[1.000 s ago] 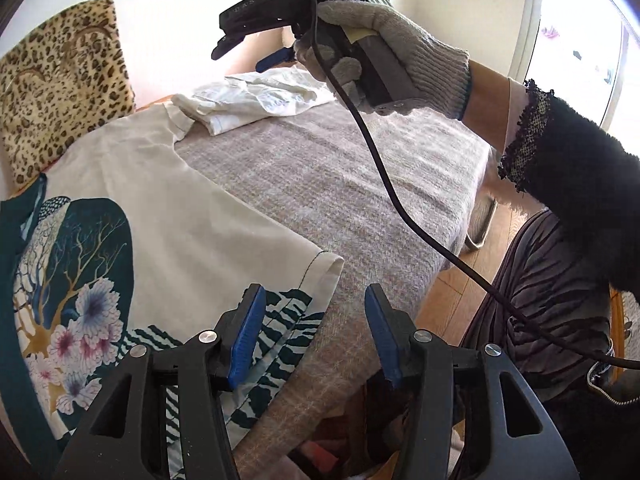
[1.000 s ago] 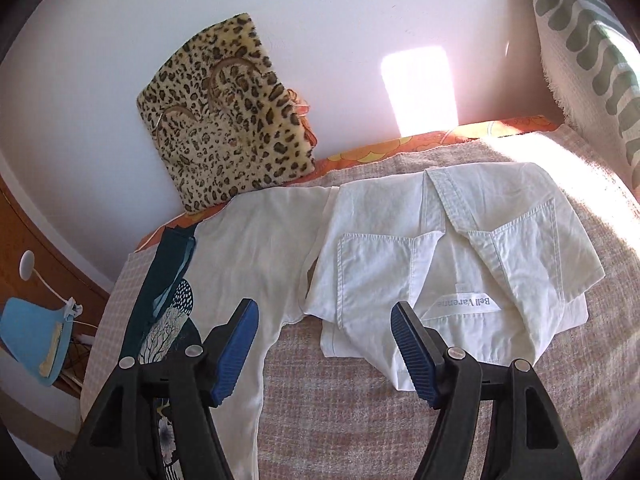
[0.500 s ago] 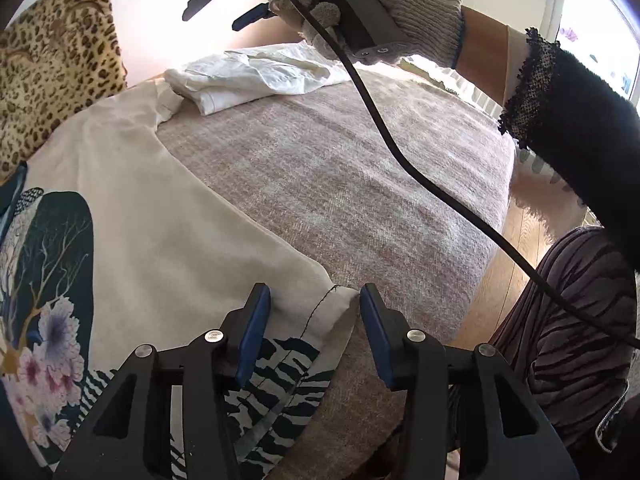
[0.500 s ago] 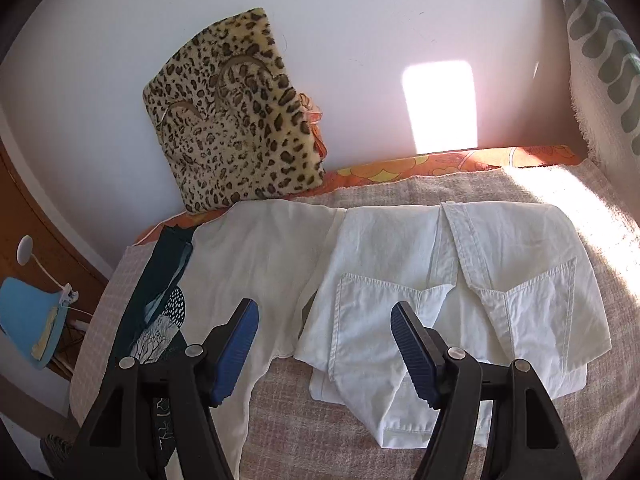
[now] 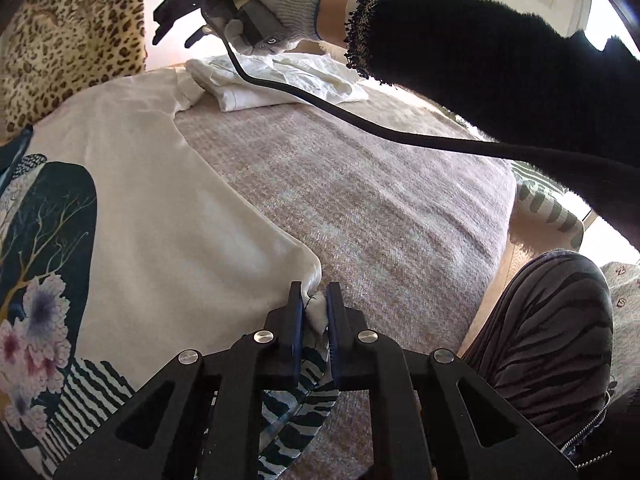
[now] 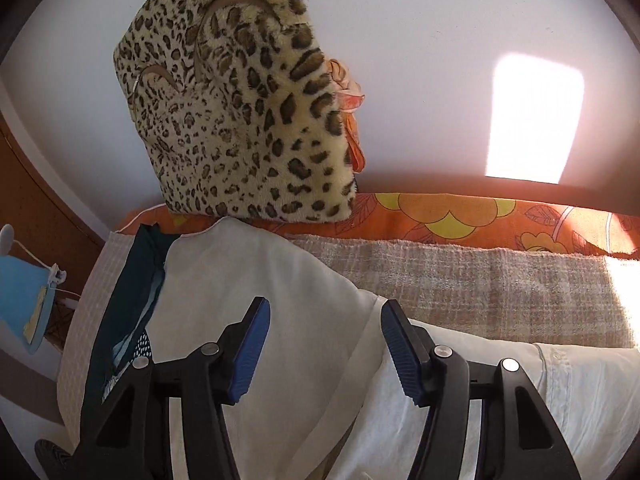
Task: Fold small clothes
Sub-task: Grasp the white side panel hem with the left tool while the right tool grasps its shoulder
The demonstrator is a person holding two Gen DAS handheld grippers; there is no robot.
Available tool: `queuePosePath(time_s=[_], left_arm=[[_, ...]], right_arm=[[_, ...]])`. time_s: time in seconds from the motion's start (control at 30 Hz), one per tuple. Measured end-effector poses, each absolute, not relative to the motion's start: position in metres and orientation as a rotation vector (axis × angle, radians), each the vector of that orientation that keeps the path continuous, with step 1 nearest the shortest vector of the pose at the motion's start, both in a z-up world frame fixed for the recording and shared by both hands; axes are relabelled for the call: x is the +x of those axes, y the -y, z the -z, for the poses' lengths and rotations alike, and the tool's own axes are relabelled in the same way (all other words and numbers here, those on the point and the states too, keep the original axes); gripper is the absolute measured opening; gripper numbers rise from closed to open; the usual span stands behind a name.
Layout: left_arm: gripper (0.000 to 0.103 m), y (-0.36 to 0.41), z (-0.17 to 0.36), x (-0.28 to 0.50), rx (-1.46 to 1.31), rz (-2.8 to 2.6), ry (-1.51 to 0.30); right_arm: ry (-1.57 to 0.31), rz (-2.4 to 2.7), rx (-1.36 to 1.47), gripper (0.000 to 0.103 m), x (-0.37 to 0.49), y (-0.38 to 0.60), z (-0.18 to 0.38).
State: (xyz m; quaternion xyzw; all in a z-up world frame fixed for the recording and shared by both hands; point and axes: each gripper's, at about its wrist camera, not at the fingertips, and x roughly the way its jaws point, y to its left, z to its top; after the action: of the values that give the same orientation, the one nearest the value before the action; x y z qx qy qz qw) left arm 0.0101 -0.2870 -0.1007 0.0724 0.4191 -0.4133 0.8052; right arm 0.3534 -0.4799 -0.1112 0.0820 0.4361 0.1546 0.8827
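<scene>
Coarse woven blanket [image 5: 360, 208]; plush leopard cushion [image 6: 240, 120]

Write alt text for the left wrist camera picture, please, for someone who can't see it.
The left claw is pinched shut on the corner of a cream printed top spread on a bed. Beyond it, a gloved hand holds the right claw above a folded white shirt.

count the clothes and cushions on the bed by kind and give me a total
printed top: 1
folded white shirt: 1
leopard cushion: 1
orange flowered pillow: 1
total: 4
</scene>
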Motion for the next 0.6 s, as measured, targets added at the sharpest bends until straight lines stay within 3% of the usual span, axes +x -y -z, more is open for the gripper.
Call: queuePosePath(time_s=[0.53,0.57,0.6], left_arm=[[0.007,0.282,0.102,0.019,0.048,0.906,-0.915],[0.007,0.281,0.102,0.019,0.041,0.907,-0.916],[0.007,0.279,0.102,0.020,0.034,0.907,-0.916]], right_arm=[[-1.143,-0.266,-0.133,0.063,0.414,0.447,0.168],[-1.146,-0.267,-0.146,0.060,0.413,0.446,0.168],[-1.145,-0.263,-0.158,0.045,0.412,0.444,0.167]])
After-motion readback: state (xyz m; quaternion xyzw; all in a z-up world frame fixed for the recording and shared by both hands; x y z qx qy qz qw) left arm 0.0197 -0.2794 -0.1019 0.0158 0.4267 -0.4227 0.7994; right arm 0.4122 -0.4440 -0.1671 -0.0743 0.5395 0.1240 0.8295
